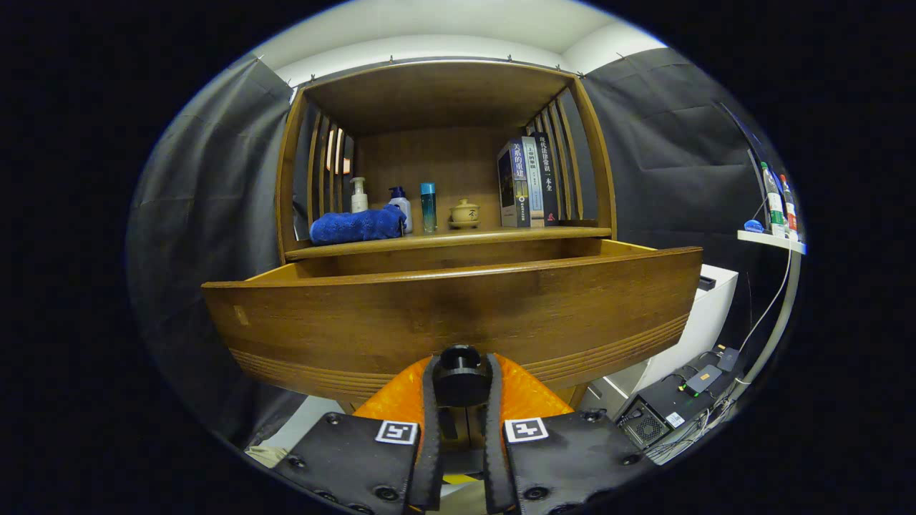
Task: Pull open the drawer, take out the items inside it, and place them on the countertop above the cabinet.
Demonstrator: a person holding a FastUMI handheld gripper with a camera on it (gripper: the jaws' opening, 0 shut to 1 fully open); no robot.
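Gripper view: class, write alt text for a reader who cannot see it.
The gripper is shut on the drawer's dark round knob, and the wooden drawer stands pulled out. On the countertop above sit a folded blue towel, bottles, a small lidded pot and upright books.

Booth dim; soft overhead light, sheen on drawer [451, 315] front, shadow beneath. Strong fisheye bowing; focus sharp.

Dark cloth walls [207, 200] on both sides, white ceiling [458, 28] above, white cabinet [698, 322] at right, small white wall shelf [769, 241] holding bottles.
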